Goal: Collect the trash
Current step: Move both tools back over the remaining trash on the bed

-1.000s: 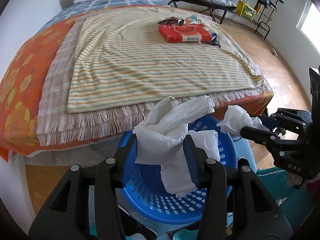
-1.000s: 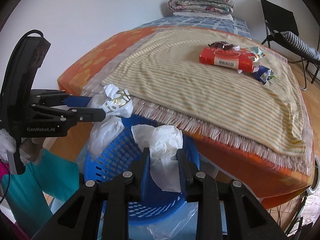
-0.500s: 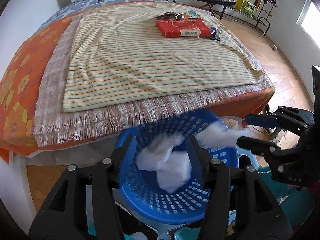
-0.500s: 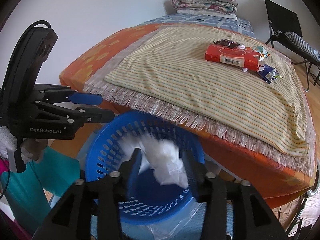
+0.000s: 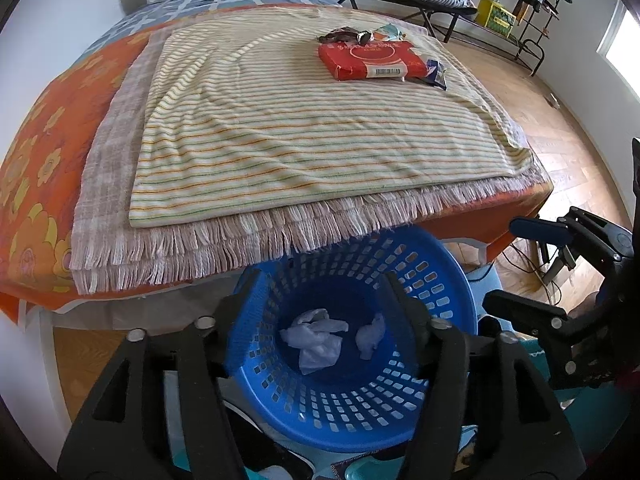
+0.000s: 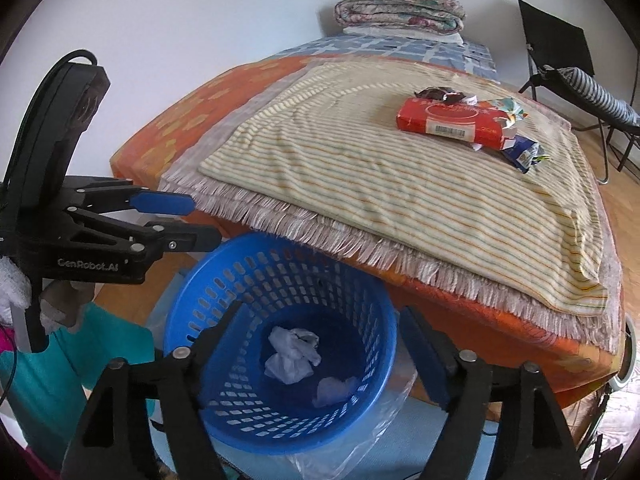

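Progress check: two white crumpled wads lie at the bottom of the blue basket (image 5: 452, 280), lower centre of both views — a larger wad (image 5: 314, 338) and a smaller wad (image 5: 370, 336), near each other, apparently not touching. That part of the collecting looks done. Left claw (image 5: 320, 292) is spread wide and empty, fingers straddling the basket opening from above. Right claw (image 6: 320, 328) likewise spread and empty, hanging over the same basket; seen from the left view it sits at right of frame (image 5: 508, 264) with jaws parted. Remaining trash is on the bed (image 5: 48, 152), upper right of the striped blanket (image 5: 280, 128): a red pack (image 5: 370, 60), a dark wrapper (image 5: 344, 35) just behind it, a pale wrapper (image 5: 390, 32) beside that, and a blue wrapper (image 5: 436, 74) touching the pack's right end. All are well apart from the basket. Judgement: roughly the first portion finished, four or so pieces left; exact count uncertain, the cluster overlaps. Next pickup calls for reaching across the blanket.
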Tool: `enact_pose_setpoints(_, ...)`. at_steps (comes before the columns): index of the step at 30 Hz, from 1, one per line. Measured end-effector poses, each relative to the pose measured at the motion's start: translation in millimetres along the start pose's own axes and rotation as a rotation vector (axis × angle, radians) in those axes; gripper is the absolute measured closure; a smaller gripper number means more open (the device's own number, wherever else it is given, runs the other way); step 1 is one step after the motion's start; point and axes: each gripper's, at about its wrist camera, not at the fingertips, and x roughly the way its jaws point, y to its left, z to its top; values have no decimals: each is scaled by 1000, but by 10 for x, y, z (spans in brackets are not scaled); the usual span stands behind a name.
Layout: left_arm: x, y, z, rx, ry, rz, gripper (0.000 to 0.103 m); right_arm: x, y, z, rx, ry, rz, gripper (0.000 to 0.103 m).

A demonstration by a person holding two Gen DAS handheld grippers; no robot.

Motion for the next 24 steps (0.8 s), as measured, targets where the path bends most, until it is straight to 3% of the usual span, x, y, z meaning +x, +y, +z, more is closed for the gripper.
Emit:
enact_pose_setpoints(4,-17,-6,56,-10,-14,1,32,-23,-84,42,25,-7,-17,14)
enact_pose_setpoints(24,53,-166,808,-3,-71,-22,32,-209,-1126,572,298,-89,-49,13)
